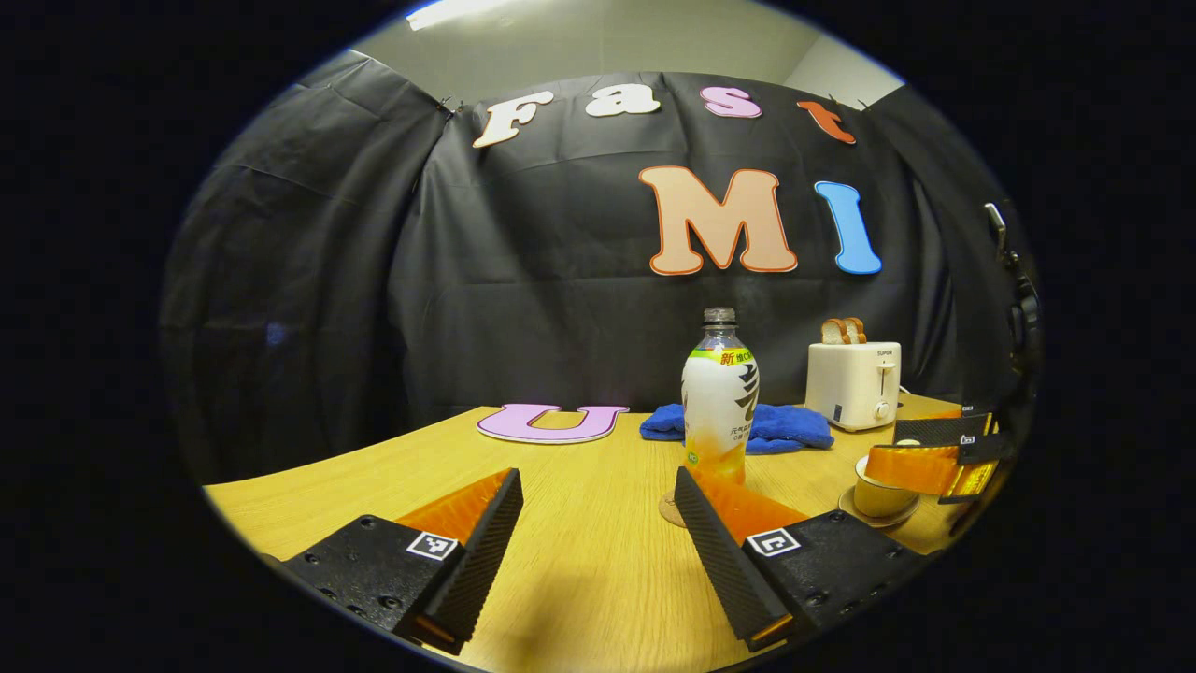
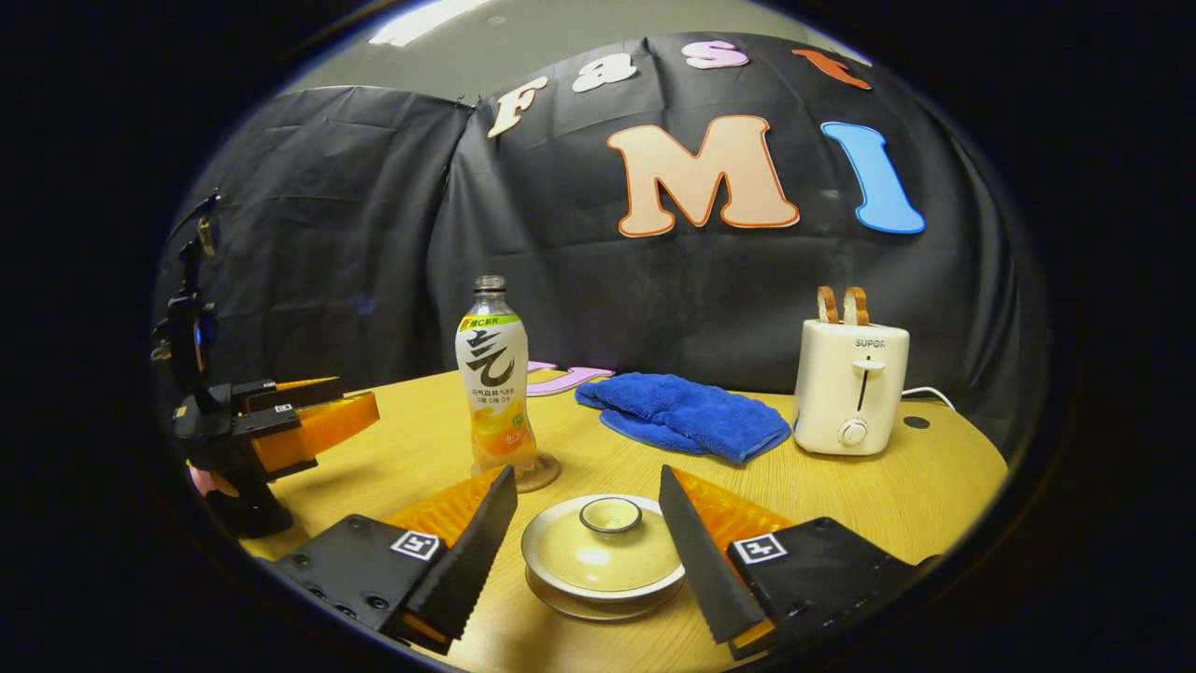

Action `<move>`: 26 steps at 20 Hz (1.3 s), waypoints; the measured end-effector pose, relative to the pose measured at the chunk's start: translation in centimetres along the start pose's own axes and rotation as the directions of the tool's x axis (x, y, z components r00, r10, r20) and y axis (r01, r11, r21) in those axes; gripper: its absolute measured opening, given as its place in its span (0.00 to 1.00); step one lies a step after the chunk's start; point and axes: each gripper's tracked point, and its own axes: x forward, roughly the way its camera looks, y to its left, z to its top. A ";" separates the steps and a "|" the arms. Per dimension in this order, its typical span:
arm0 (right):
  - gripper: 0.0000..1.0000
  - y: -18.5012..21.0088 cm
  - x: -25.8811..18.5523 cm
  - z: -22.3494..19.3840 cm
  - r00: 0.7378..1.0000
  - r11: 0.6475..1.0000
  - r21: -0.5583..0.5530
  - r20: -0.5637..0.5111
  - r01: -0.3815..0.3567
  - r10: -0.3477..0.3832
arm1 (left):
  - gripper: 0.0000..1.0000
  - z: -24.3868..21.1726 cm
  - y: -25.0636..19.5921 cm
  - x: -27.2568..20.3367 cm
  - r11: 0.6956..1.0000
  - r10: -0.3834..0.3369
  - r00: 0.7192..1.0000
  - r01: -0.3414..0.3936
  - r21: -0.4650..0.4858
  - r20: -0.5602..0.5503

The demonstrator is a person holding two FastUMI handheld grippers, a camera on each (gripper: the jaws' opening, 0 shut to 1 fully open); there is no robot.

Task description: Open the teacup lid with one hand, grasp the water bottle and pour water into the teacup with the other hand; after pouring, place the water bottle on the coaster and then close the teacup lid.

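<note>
Both grippers stand with their fingers spread apart and hold nothing. In the left gripper view the left gripper [image 1: 598,523] hangs low over the wooden table [image 1: 579,561], and between its fingers there is only bare wood. In the right gripper view the right gripper [image 2: 589,523] is just above the teacup [image 2: 603,575], one finger on each side of it, without touching it as far as one can see.

The teacup sits on its saucer, and the lid [image 2: 607,547] with a round knob is on it, so what is inside cannot be seen. The water bottle [image 2: 495,383] stands upright on the round coaster [image 2: 542,477], just behind and to the left of the teacup. It has no cap, and orange liquid fills the lower part of it. In the left gripper view the bottle is ahead of the left gripper, a little to the right, just behind its right finger.

A blue cloth [image 2: 687,416] lies crumpled behind the teacup, and a white toaster [image 2: 850,388] with two slices of bread in its slots stands to the right of the cloth. A pale purple letter shape [image 1: 551,422] lies flat on the table near the wall. Nothing stands between the right gripper and the lid.
</note>
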 end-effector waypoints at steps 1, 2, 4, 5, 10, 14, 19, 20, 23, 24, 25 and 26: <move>0.98 -0.1 0.1 0.0 1.000 1.000 0.006 0.006 0.001 -0.001 | 0.96 0.1 0.0 0.0 1.000 0.000 1.000 0.000 0.000 0.000; 0.99 -0.1 -0.1 0.3 1.000 1.000 0.008 0.016 0.002 -0.002 | 0.96 -0.1 -0.1 0.0 1.000 0.000 1.000 0.000 0.000 0.000; 0.99 -0.1 -0.6 0.8 0.999 1.000 0.000 0.051 0.013 -0.013 | 0.96 0.0 0.0 0.0 1.000 0.000 1.000 0.000 0.000 0.000; 0.99 -0.2 -0.8 1.1 0.997 1.000 -0.004 0.073 0.020 -0.019 | 0.96 0.0 0.0 0.0 1.000 0.000 1.000 0.000 0.000 0.000; 0.99 -0.9 -2.1 1.9 0.989 0.999 0.002 0.140 0.050 -0.050 | 0.96 0.0 0.0 -0.1 1.000 0.000 1.000 0.000 0.000 0.000; 0.99 -1.4 -3.0 1.9 0.987 0.998 0.004 0.145 0.067 -0.067 | 0.96 -0.1 0.0 0.0 1.000 0.000 1.000 0.000 0.000 0.001; 0.94 -3.5 -5.9 1.7 0.979 0.991 0.011 0.150 0.136 -0.136 | 0.96 0.0 0.0 0.0 1.000 0.000 1.000 0.000 0.000 0.001; 0.94 -4.3 -6.6 1.7 0.975 0.987 0.014 0.151 0.162 -0.162 | 0.96 0.0 0.0 0.0 1.000 0.000 1.000 0.000 0.000 0.001; 1.00 -6.9 -8.4 1.6 0.953 0.965 0.027 0.153 0.260 -0.261 | 0.96 0.0 0.1 0.0 1.000 0.002 1.000 -0.002 0.001 0.001; 0.99 -7.8 -9.0 1.5 0.942 0.954 0.031 0.154 0.298 -0.299 | 0.96 0.0 0.0 0.0 1.000 0.003 1.000 -0.003 0.001 0.002; 0.99 -8.9 -9.6 1.5 0.928 0.941 0.037 0.154 0.337 -0.338 | 0.96 0.0 0.1 0.0 1.000 0.006 1.000 -0.006 0.001 0.001; 0.97 -9.9 -10.1 1.4 0.911 0.924 0.042 0.155 0.380 -0.382 | 0.96 0.0 0.1 0.0 1.000 0.009 1.000 -0.009 0.001 0.002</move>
